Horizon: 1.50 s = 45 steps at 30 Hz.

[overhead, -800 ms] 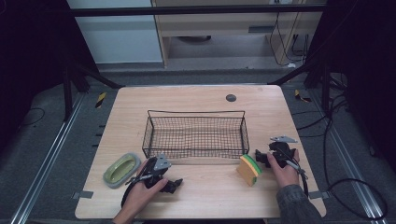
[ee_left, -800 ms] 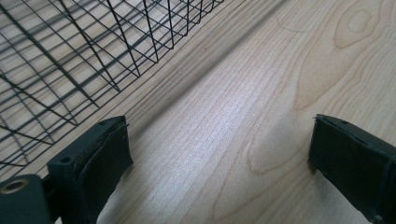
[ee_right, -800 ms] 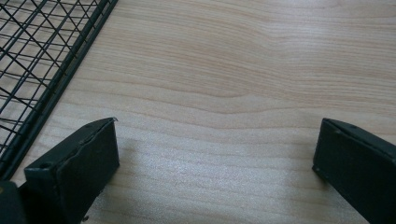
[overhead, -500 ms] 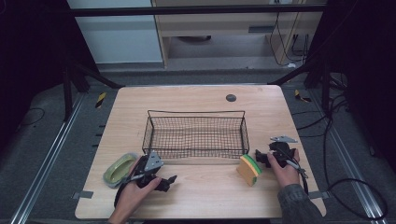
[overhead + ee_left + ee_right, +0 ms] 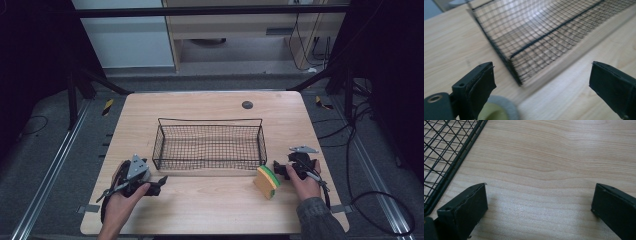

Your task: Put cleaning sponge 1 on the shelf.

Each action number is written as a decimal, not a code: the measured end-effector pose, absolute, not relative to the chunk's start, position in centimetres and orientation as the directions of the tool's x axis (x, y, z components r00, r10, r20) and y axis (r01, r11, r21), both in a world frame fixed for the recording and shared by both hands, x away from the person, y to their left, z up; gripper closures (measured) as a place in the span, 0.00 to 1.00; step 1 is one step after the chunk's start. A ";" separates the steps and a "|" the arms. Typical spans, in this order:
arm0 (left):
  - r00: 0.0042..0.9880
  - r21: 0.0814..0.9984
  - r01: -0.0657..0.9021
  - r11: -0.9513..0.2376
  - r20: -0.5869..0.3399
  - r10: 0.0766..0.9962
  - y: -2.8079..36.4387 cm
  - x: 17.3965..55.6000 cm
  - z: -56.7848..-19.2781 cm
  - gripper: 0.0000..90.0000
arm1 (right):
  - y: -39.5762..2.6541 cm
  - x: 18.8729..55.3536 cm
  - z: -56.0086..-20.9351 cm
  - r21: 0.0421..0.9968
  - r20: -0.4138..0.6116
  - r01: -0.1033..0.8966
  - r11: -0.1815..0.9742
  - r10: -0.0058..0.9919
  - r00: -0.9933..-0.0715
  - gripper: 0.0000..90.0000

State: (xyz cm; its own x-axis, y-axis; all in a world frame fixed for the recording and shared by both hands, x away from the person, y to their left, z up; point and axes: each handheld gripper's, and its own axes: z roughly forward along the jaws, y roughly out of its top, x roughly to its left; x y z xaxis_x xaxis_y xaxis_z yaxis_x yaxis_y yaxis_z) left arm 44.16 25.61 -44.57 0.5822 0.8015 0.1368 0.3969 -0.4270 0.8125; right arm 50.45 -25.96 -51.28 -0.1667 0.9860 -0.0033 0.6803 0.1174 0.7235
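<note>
A black wire basket (image 5: 210,142) stands in the middle of the wooden table (image 5: 200,107). My left gripper (image 5: 158,184) lies open at its near left corner and points at the basket (image 5: 534,37). Nothing sits between its jaws (image 5: 541,80). A grey-rimmed, yellow-green dish (image 5: 499,111) peeks out beneath the left jaw. A sponge (image 5: 266,181) with yellow, green and orange layers stands on edge near the basket's right corner. Just right of it my right gripper (image 5: 284,167) rests open, its jaws (image 5: 539,202) spread over bare wood, with the basket's edge (image 5: 451,152) at their left.
A small dark round disc (image 5: 247,104) is set in the table's far side. Cables trail on the floor at the right (image 5: 380,200). Dark frame posts stand at both far corners of the table.
My left hand has slid its gripper leftward, over the spot where the green dish lay. The right hand and the sponge have stayed put.
</note>
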 end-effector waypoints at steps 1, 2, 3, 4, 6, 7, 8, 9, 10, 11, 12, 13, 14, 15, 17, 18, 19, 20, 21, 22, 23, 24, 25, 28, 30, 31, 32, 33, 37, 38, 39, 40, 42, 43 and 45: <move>0.574 0.814 0.399 -0.422 0.137 0.807 25.8 44.2 -44.6 0.05 | -25.9 50.4 -51.3 0.723 -0.002 0.681 0.116 0.986 -0.166 0.01; 0.564 0.812 0.400 -0.425 0.148 0.812 26.1 44.3 -44.6 0.05 | -26.0 50.4 -51.3 0.723 -0.003 0.681 0.117 0.986 -0.167 0.01; 0.556 0.809 0.398 -0.432 0.161 0.816 26.3 44.4 -44.6 0.05 | -26.0 50.4 -51.3 0.723 -0.003 0.681 0.118 0.986 -0.168 0.01; 0.549 0.808 0.397 -0.435 0.171 0.818 26.7 44.6 -44.6 0.05 | -26.0 50.4 -51.3 0.723 -0.003 0.680 0.120 0.985 -0.170 0.01; 0.511 0.813 0.400 -0.423 0.186 0.839 27.5 44.9 -44.6 0.05 | -26.0 50.4 -51.3 0.722 -0.002 0.681 0.122 0.985 -0.174 0.01; 0.490 0.817 0.401 -0.414 0.190 0.851 28.0 45.0 -44.5 0.06 | -26.0 50.4 -51.3 0.722 -0.002 0.681 0.123 0.985 -0.175 0.01; 0.467 0.821 0.407 -0.400 0.189 0.864 28.4 45.2 -44.5 0.06 | -26.0 50.4 -51.3 0.722 -0.002 0.681 0.123 0.985 -0.175 0.01; 0.448 0.827 0.413 -0.381 0.179 0.876 28.9 45.3 -44.5 0.07 | -26.0 50.4 -51.3 0.722 -0.002 0.681 0.123 0.985 -0.175 0.01; 0.435 0.830 0.421 -0.366 0.169 0.884 29.4 45.4 -44.5 0.07 | -26.0 50.4 -51.3 0.722 -0.002 0.681 0.123 0.985 -0.175 0.01; 0.424 0.832 0.428 -0.352 0.160 0.892 29.8 45.5 -44.6 0.07 | -26.0 50.4 -51.3 0.722 -0.002 0.681 0.123 0.984 -0.175 0.01; 0.414 0.832 0.434 -0.345 0.156 0.897 30.2 45.6 -44.7 0.07 | -26.0 50.4 -51.3 0.722 -0.002 0.681 0.123 0.984 -0.176 0.01; 0.408 0.834 0.439 -0.335 0.147 0.901 30.6 45.6 -44.7 0.07 | -26.0 50.4 -51.3 0.722 -0.002 0.681 0.123 0.984 -0.176 0.01; 0.402 0.836 0.444 -0.321 0.134 0.906 30.9 45.6 -44.7 0.08 | -26.0 50.4 -51.3 0.722 -0.002 0.681 0.123 0.985 -0.175 0.01; 0.395 0.837 0.450 -0.313 0.128 0.910 31.1 45.6 -44.7 0.08 | -26.0 50.4 -51.3 0.722 -0.002 0.681 0.122 0.985 -0.174 0.01; 0.392 0.827 0.466 -0.314 0.125 0.911 31.5 45.6 -44.8 0.08 | -26.0 50.4 -51.3 0.722 -0.002 0.681 0.121 0.985 -0.172 0.01; 0.395 0.822 0.473 -0.316 0.122 0.910 31.7 45.6 -44.9 0.08 | -26.0 50.4 -51.3 0.722 -0.001 0.682 0.118 0.985 -0.170 0.01; 0.399 0.817 0.482 -0.318 0.119 0.909 31.9 45.6 -45.0 0.08 | -25.9 50.3 -51.3 0.723 0.004 0.681 0.114 0.986 -0.168 0.01; 0.403 0.814 0.486 -0.319 0.115 0.908 32.1 45.6 -45.0 0.09 | -25.9 50.3 -51.3 0.723 0.002 0.681 0.115 0.986 -0.168 0.01; 0.406 0.808 0.492 -0.323 0.115 0.906 32.2 45.7 -45.0 0.09 | -26.0 50.3 -51.3 0.723 0.000 0.681 0.116 0.986 -0.167 0.01; 0.410 0.803 0.498 -0.327 0.115 0.905 32.3 45.8 -44.9 0.10 | -26.0 50.3 -51.3 0.723 -0.004 0.680 0.120 0.985 -0.170 0.01; 0.414 0.799 0.504 -0.327 0.109 0.904 32.3 45.8 -44.8 0.10 | -26.0 50.2 -51.3 0.723 -0.001 0.680 0.117 0.986 -0.169 0.01; 0.420 0.792 0.511 -0.335 0.110 0.901 32.3 45.9 -44.7 0.10 | -26.0 50.2 -51.3 0.723 0.000 0.680 0.117 0.985 -0.170 0.01; 0.430 0.780 0.519 -0.348 0.113 0.896 32.3 46.1 -44.5 0.10 | -26.0 50.2 -51.3 0.722 -0.001 0.682 0.120 0.985 -0.172 0.01; 0.456 0.749 0.543 -0.379 0.116 0.882 32.4 46.6 -44.1 0.10 | -26.0 50.1 -51.3 0.723 -0.003 0.680 0.126 0.984 -0.179 0.01; 0.473 0.719 0.563 -0.408 0.124 0.872 32.3 46.9 -43.8 0.10 | -26.0 50.0 -51.3 0.723 -0.003 0.679 0.127 0.984 -0.180 0.01; 0.480 0.708 0.572 -0.414 0.120 0.869 32.3 47.0 -43.7 0.09 | -26.0 50.0 -51.3 0.723 -0.001 0.680 0.125 0.984 -0.180 0.01; 0.490 0.696 0.581 -0.422 0.115 0.864 32.2 47.1 -43.6 0.09 | -26.0 50.0 -51.3 0.723 -0.001 0.680 0.125 0.984 -0.180 0.01; 0.500 0.684 0.588 -0.432 0.113 0.859 32.1 47.2 -43.5 0.09 | -26.1 50.0 -51.3 0.723 -0.002 0.679 0.126 0.983 -0.181 0.01; 0.551 0.632 0.599 -0.491 0.120 0.826 31.5 47.5 -43.1 0.06 | -26.1 49.9 -51.3 0.724 0.004 0.678 0.129 0.982 -0.190 0.01; 0.555 0.624 0.598 -0.504 0.131 0.821 31.4 47.6 -43.0 0.06 | -26.2 49.8 -51.3 0.724 0.001 0.677 0.133 0.981 -0.193 0.01; 0.560 0.608 0.601 -0.519 0.144 0.816 31.3 47.7 -42.9 0.06 | -26.3 49.8 -51.3 0.723 -0.002 0.677 0.136 0.981 -0.196 0.01; 0.568 0.597 0.605 -0.527 0.139 0.811 31.2 47.7 -42.8 0.06 | -26.3 49.8 -51.3 0.723 -0.004 0.676 0.143 0.979 -0.202 0.01; 0.580 0.573 0.617 -0.540 0.132 0.804 31.2 47.9 -42.5 0.06 | -26.5 49.7 -51.3 0.723 -0.001 0.675 0.147 0.977 -0.212 0.01; 0.587 0.558 0.617 -0.555 0.143 0.797 31.2 47.9 -42.3 0.06 | -26.5 49.7 -51.3 0.723 0.000 0.676 0.147 0.977 -0.213 0.01; 0.604 0.530 0.615 -0.584 0.159 0.781 31.1 47.9 -41.9 0.08 | -26.6 49.6 -51.3 0.723 -0.001 0.675 0.150 0.976 -0.216 0.01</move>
